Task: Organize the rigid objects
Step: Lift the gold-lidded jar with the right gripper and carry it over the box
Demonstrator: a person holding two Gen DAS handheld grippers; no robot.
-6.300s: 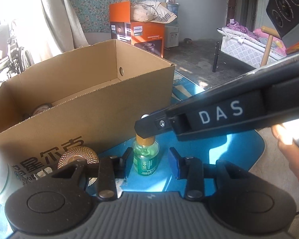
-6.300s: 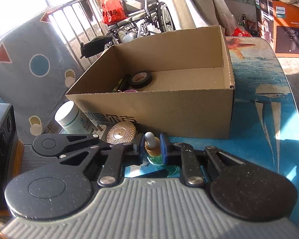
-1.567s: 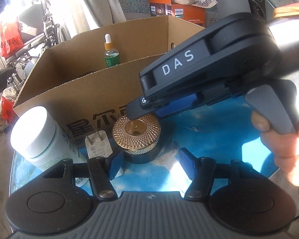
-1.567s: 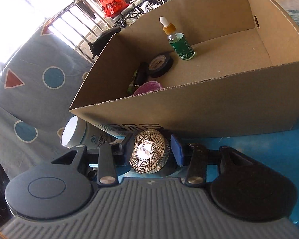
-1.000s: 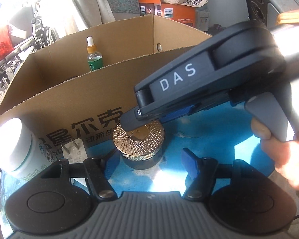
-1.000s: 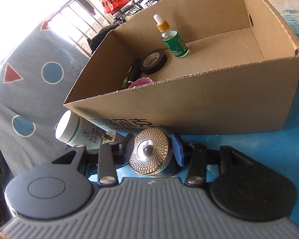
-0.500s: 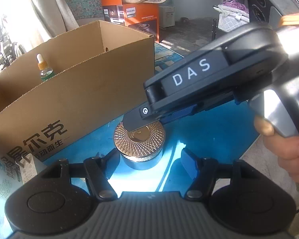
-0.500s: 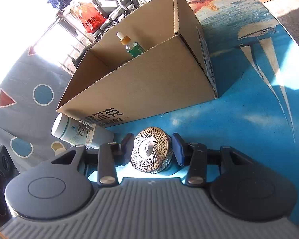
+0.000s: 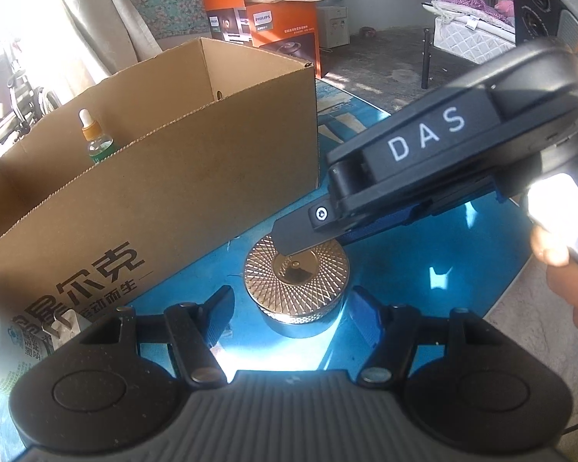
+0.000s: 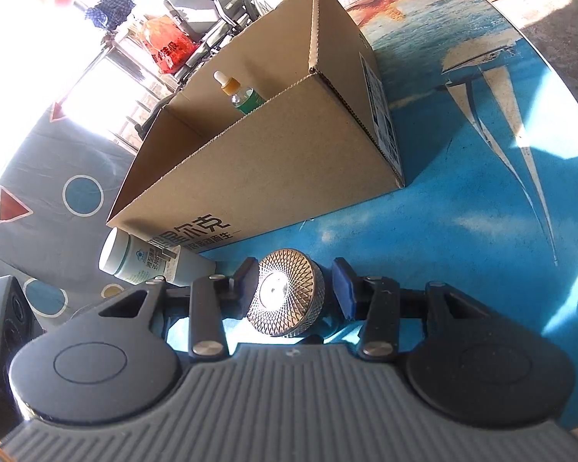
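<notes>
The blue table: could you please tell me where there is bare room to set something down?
The blue table is bare right of the cardboard box, out to its edge. It is crowded at the box's left front corner, around the white bottle and the plug.

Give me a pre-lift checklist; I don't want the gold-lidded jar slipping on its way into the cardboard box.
1. The gold-lidded jar stands upright on the table: ok.
2. Jar sits between the right gripper fingers: ok.
3. Both pads clamped on the jar: not ok; a gap shows at the blue pad.
4. The left gripper is clear of the lift path: cannot tell; it is open, fingers close beside the jar.
5. Free floor in the cardboard box: cannot tell; the near wall hides it, only the upright dropper bottle shows.
</notes>
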